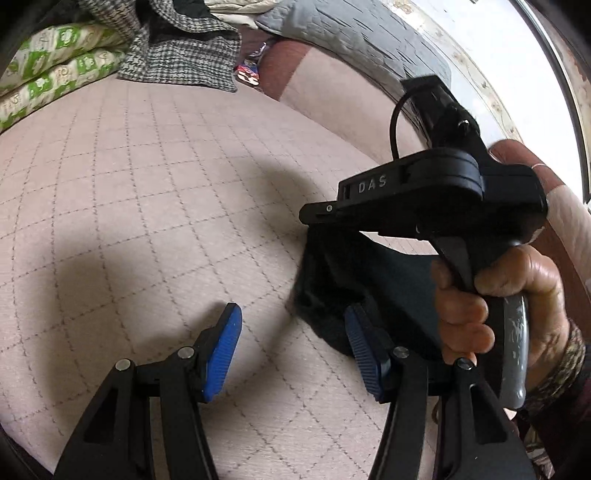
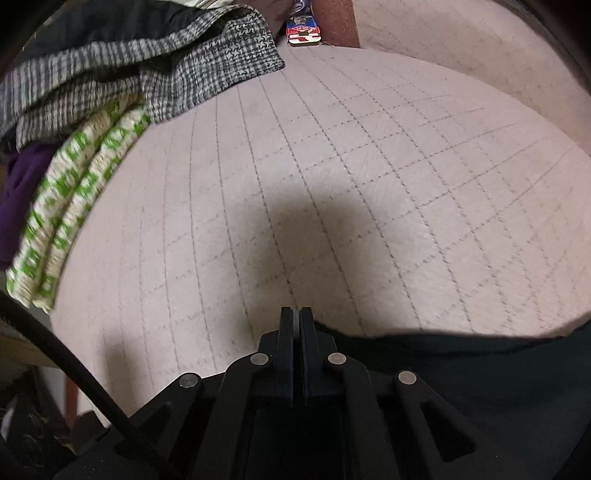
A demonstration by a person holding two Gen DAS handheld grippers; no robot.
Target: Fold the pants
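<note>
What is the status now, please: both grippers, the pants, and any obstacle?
Left gripper open, empty. Right gripper shut on black pants, lifted over quilted bed cover. Houndstooth garment and green-patterned bedding at far edge, clear.

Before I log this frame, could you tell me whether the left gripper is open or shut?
Open. In the left wrist view the left gripper has its two blue-padded jaws standing wide apart, with only the quilted bed cover showing between them.

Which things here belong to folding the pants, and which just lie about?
For the job: black pants, right gripper shut on them, open left gripper.
Lying about: checked cloth, green patterned bedding, grey quilt.
</note>
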